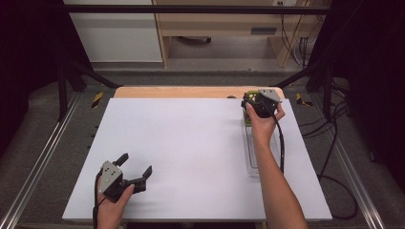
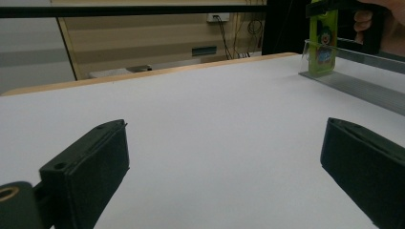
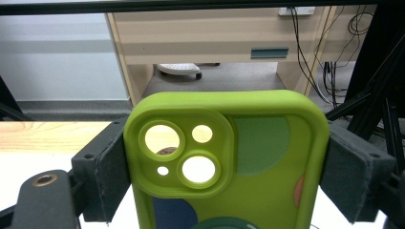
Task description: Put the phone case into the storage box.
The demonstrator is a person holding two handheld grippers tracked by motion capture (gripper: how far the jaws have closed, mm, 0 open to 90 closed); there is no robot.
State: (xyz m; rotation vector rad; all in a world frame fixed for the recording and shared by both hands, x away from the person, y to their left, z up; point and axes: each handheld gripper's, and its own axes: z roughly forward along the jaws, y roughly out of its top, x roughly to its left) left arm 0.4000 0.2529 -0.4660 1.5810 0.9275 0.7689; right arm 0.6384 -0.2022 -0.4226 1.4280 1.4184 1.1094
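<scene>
A lime-green phone case (image 3: 258, 195) with a raised camera cut-out and coloured shapes stands upright between the jaws of my right gripper (image 3: 228, 167), which is shut on its two sides. From above, the right gripper (image 1: 258, 104) holds the case (image 1: 248, 119) at the far end of a clear plastic rack (image 1: 252, 164) on the right of the table. In the left gripper view the case (image 2: 322, 45) stands with its lower edge in the rack (image 2: 363, 88). My left gripper (image 1: 135, 165) rests near the front left, open, with nothing between its jaws.
The white tabletop (image 1: 191, 143) has a wooden strip (image 1: 181, 92) along its far edge. A black cable (image 1: 282, 148) trails from the right gripper along the forearm. Metal frame rails (image 1: 38, 162) run down both sides of the table.
</scene>
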